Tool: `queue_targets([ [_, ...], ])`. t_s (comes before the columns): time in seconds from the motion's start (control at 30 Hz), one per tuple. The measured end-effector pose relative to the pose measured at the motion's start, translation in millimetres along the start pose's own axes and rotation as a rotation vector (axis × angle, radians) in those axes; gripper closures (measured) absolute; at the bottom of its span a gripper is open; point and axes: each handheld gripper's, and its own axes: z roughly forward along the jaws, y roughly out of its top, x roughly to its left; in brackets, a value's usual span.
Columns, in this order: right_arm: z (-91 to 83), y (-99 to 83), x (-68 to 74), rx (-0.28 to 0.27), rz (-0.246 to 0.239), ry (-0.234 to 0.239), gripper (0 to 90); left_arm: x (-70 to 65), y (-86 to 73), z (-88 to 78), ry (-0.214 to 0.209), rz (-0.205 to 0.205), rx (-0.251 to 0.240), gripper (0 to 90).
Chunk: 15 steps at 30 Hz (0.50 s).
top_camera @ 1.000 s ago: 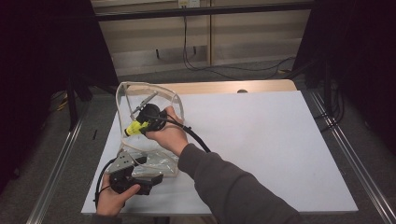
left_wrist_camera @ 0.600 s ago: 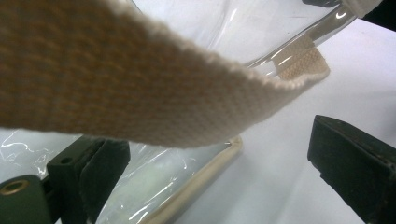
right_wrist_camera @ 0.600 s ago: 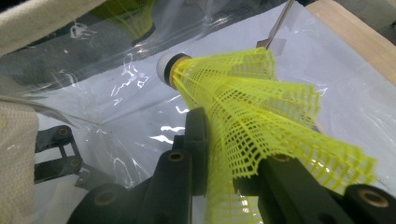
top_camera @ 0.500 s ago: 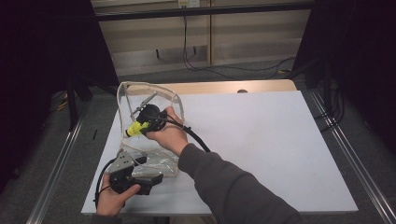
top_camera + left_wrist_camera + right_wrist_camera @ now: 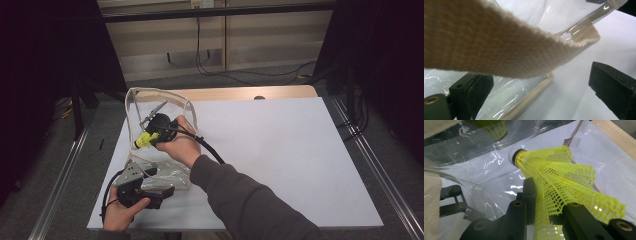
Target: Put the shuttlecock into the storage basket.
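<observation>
Nearest the person's edge of the white table (image 5: 280, 150), the left hand holds the left gripper (image 5: 150, 192) low at the near left corner, resting at the bottom edge of a clear plastic bag (image 5: 165, 170) trimmed in beige webbing. In the left gripper view its two black jaws stand wide apart; the bag's trimmed corner (image 5: 524, 100) lies between them on the table, with the left-hand jaw right at the plastic and the right-hand jaw clear of it, so nothing is clamped. A broad beige strap (image 5: 494, 45) of the bag crosses close in front of that camera. A little farther in, the right hand carries the right gripper (image 5: 150, 136) over the bag's open mouth, its cable trailing back along the sleeve. Its jaws are closed on a yellow plastic shuttlecock (image 5: 559, 182), pinching the mesh skirt between them; the white cork tip (image 5: 512, 156) points away from the gripper, down toward the crinkled plastic, just inside the bag's opening. Beyond the shuttlecock, a slim metal tool (image 5: 152, 111) lies inside the bag near its far rim, where the webbing handle (image 5: 150, 92) arches up.
</observation>
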Motion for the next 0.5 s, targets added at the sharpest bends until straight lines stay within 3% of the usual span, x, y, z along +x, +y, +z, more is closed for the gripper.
queue_targets([
  [0.5, 7.4, -3.8, 2.6, 0.068, -0.015, 0.011, 78.3, 0.1, -0.5, -0.5, 0.002, 0.003, -0.004, 5.7],
])
